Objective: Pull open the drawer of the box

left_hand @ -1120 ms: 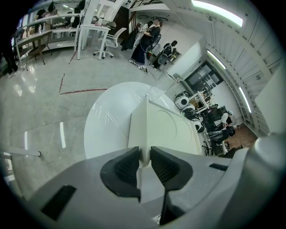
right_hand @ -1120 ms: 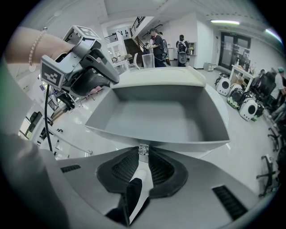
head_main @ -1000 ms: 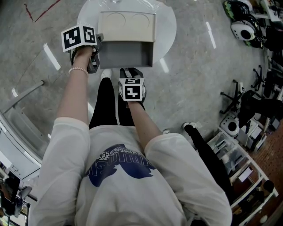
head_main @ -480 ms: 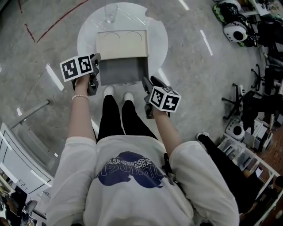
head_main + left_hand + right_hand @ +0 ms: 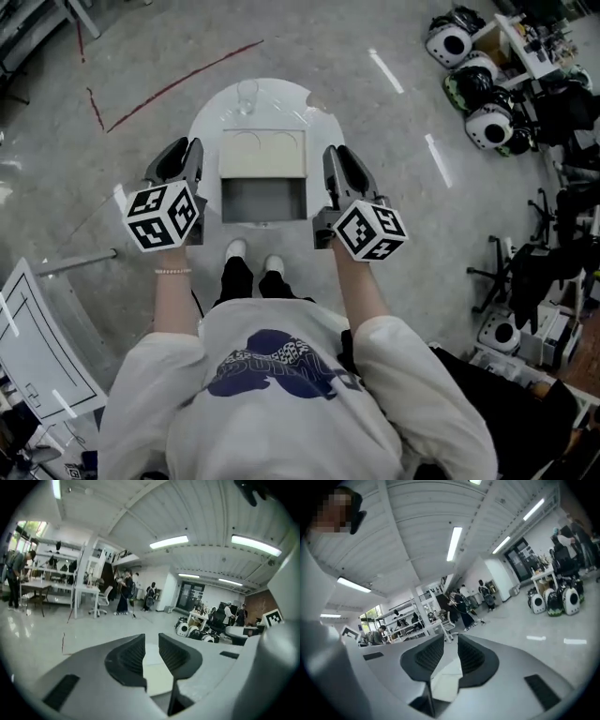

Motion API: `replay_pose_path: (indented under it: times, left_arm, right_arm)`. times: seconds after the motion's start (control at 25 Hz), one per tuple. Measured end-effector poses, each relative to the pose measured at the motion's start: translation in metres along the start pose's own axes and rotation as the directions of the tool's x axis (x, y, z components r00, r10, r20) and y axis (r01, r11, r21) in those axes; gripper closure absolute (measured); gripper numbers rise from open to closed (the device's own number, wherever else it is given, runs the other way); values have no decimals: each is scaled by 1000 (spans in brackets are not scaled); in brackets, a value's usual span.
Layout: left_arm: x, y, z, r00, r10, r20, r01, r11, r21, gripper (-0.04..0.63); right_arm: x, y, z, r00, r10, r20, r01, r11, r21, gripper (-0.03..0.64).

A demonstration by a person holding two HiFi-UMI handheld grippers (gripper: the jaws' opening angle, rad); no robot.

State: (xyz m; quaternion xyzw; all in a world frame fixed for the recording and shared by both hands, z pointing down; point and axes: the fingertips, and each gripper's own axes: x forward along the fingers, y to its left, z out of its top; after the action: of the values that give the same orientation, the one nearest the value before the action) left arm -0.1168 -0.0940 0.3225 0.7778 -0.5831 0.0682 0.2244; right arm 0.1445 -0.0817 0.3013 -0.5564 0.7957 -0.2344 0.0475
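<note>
A cream box (image 5: 262, 154) sits on a small round white table (image 5: 323, 122). Its grey drawer (image 5: 262, 200) stands pulled out toward me, and its inside looks bare. My left gripper (image 5: 181, 157) is held in the air left of the box, touching nothing. Its jaws stand apart with nothing between them (image 5: 151, 652). Right of the box, my right gripper (image 5: 341, 167) also hangs free of it. Its jaws have just been closing, and a narrow empty gap remains between them (image 5: 450, 654). Both gripper views look out across the room, not at the box.
A clear glass (image 5: 247, 93) stands at the table's far edge. White and green rounded units (image 5: 487, 122) lie on the floor at the upper right. A white board (image 5: 37, 347) leans at the lower left. People stand by desks (image 5: 123, 592) far off.
Both grippers have lifted up from the drawer's front and now flank the box. The right one swung from the middle out to the right. The drawer has stayed pulled out.
</note>
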Motion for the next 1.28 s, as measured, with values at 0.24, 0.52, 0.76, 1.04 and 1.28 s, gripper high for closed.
replay_pose_path:
  times: [0.24,0.52,0.76,1.04,1.28]
  left_arm:
    - [-58,-31,72,957,25,289,-72,986,152,520]
    - [-98,-66,103,861,5,509,-194,927,320,586]
    - [-108,-77,113,827,-31,561,-199,918,344,588]
    - [-111,-82,116,823,-48,566,-196,911,362,588]
    - [-111,-75,114,824,-40,566,-201,912,357,588]
  right_arm:
    - [-12,47,52,987,67,146,-21,956,-294,596]
    - [-31,79,93,952,140,271,19,859,-511,618]
    - [-40,89,107,934,162,317,43,832,-553,618]
    - [-44,90,106,931,161,326,57,822,-566,618]
    - [-44,93,101,932,161,324,61,813,-579,618]
